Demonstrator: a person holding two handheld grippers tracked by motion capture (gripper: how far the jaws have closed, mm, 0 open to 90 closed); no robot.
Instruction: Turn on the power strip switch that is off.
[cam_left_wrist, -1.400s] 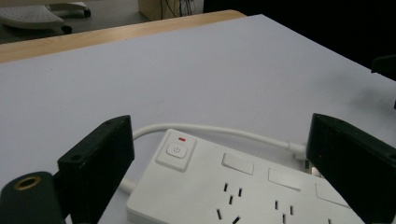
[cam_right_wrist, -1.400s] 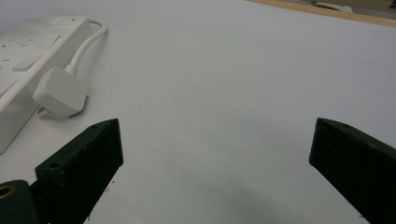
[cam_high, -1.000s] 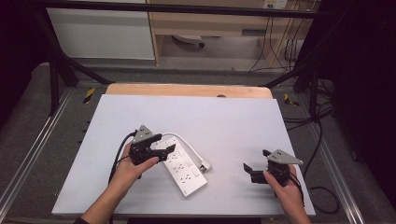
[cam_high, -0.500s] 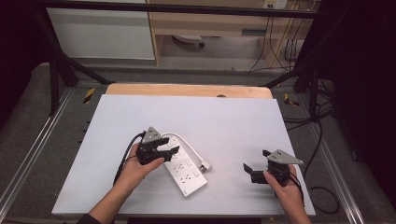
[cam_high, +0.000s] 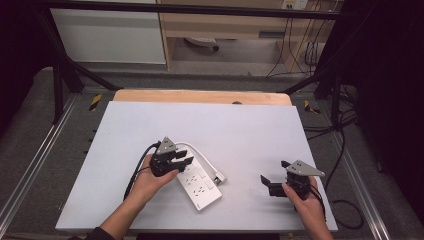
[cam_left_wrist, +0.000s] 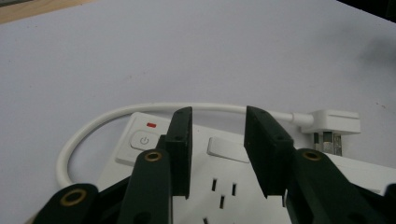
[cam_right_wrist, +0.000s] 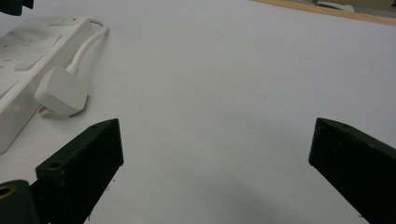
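While hovering over the white plastic power strip (cam_left_wrist: 196, 186), left gripper (cam_left_wrist: 218, 140) jaws closing, nothing clamped, right gripper (cam_high: 276, 184) at four o'clock, jaws wide apart.

A big white table (cam_high: 240, 125) has a strip of brown wood (cam_high: 200, 96) along its far edge. Past it stand a white cabinet (cam_high: 107, 32) and a wooden shelf unit (cam_high: 225, 25). The floor (cam_high: 30, 125) is grey. Black cables (cam_high: 300, 50) hang at the back. The sides of the room are dark.
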